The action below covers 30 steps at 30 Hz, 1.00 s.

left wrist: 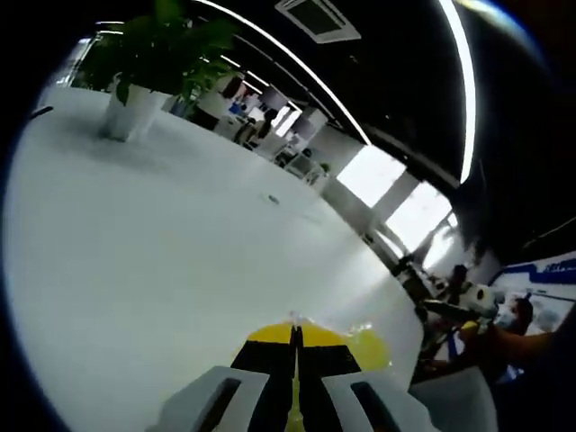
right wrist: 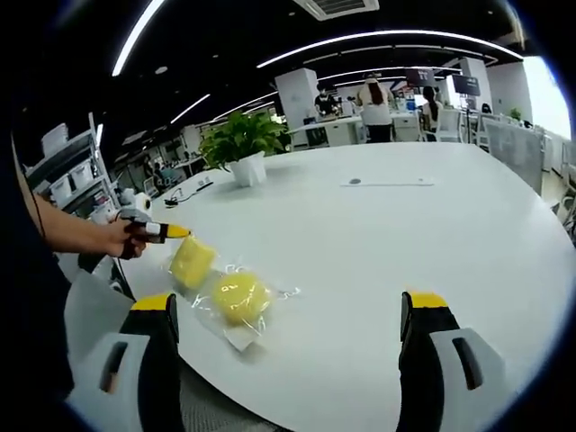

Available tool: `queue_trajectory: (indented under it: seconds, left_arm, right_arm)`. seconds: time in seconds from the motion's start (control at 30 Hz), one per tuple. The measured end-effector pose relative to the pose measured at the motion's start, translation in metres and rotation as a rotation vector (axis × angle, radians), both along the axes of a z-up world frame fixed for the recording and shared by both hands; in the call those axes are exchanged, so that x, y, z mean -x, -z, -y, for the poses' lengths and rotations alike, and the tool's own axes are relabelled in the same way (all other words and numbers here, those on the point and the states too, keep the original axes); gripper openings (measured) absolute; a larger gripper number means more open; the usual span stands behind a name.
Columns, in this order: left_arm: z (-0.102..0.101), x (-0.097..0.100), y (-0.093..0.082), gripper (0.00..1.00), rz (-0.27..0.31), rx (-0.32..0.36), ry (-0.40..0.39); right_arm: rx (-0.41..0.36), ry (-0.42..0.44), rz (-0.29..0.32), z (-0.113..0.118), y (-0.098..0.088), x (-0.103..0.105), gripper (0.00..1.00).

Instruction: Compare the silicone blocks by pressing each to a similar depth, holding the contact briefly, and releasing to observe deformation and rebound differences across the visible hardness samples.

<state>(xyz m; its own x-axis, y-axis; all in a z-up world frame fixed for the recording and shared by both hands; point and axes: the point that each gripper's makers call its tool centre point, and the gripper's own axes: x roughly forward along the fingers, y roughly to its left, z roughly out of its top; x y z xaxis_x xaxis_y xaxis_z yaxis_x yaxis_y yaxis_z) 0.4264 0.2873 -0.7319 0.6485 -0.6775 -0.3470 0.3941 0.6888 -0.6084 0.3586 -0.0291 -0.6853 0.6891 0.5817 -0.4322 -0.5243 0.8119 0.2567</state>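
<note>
Two yellow silicone blocks (right wrist: 219,282) in clear bags near table (right wrist: 396,243) edge, well short of potted plant (right wrist: 241,148). Left gripper (left wrist: 295,335) pinched together, tip over one block. Right gripper (right wrist: 291,315) jaws wide apart, hovering near blocks.

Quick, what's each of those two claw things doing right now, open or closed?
Left gripper: jaws shut together, tips at a yellow silicone block.
Right gripper: jaws wide open, holding nothing.

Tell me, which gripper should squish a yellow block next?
Probably the left gripper: its shut jaws already meet the flat yellow silicone block in clear wrapping. The right gripper hangs open, short of the round yellow block.
</note>
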Motion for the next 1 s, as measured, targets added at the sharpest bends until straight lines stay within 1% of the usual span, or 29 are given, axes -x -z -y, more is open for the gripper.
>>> queue_trajectory:
  seconds: [0.17, 0.2, 0.27, 0.3, 0.37, 0.5, 0.57, 0.63, 0.67, 0.73, 0.87, 0.9, 1.0]
  left_arm:
    - [-0.005, -0.003, 0.009, 0.00, 0.003, -0.035, 0.004]
    - [-0.005, -0.004, 0.012, 0.00, 0.001, -0.052, 0.013]
    - [-0.004, -0.004, 0.015, 0.00, 0.005, -0.060, 0.022]
    - [-0.005, -0.005, 0.019, 0.00, 0.014, -0.080, 0.030]
    - [-0.005, -0.002, 0.025, 0.00, 0.005, -0.119, 0.045]
    - [-0.007, -0.002, 0.033, 0.00, 0.004, -0.145, 0.052]
    - [-0.007, -0.001, 0.033, 0.00, 0.001, -0.142, 0.051]
    - [-0.007, -0.001, 0.037, 0.00, -0.003, -0.153, 0.050]
    - [-0.008, 0.000, 0.041, 0.00, -0.015, -0.161, 0.048]
    - [-0.009, 0.000, 0.045, 0.00, -0.018, -0.162, 0.044]
    - [-0.009, 0.000, 0.044, 0.00, -0.015, -0.165, 0.039]
    - [-0.008, 0.000, 0.043, 0.00, -0.011, -0.170, 0.040]
    - [-0.010, -0.001, 0.045, 0.00, -0.002, -0.179, 0.044]
  right_arm:
    - [0.014, 0.007, -0.004, -0.001, 0.002, 0.001, 0.96]
    - [0.017, 0.005, -0.002, -0.002, 0.002, 0.001, 0.96]
    - [0.020, 0.009, 0.009, -0.002, 0.002, 0.000, 0.96]
    - [0.016, 0.010, 0.003, -0.002, 0.002, 0.000, 0.96]
    - [0.005, 0.010, -0.002, -0.003, 0.002, 0.000, 0.96]
    - [0.008, 0.009, -0.006, -0.003, 0.003, 0.001, 0.96]
    - [0.010, 0.013, -0.010, -0.002, 0.003, 0.000, 0.96]
    - [0.006, 0.017, -0.012, -0.001, 0.003, 0.001, 0.96]
    - [0.005, 0.017, -0.015, -0.001, 0.003, 0.001, 0.96]
    - [0.004, 0.017, -0.019, 0.000, 0.003, 0.002, 0.96]
    - [0.002, 0.023, -0.022, 0.003, 0.003, 0.002, 0.96]
    - [0.004, 0.035, -0.017, 0.005, 0.003, 0.001, 0.96]
    - [-0.005, 0.044, -0.018, 0.007, 0.002, 0.000, 0.96]
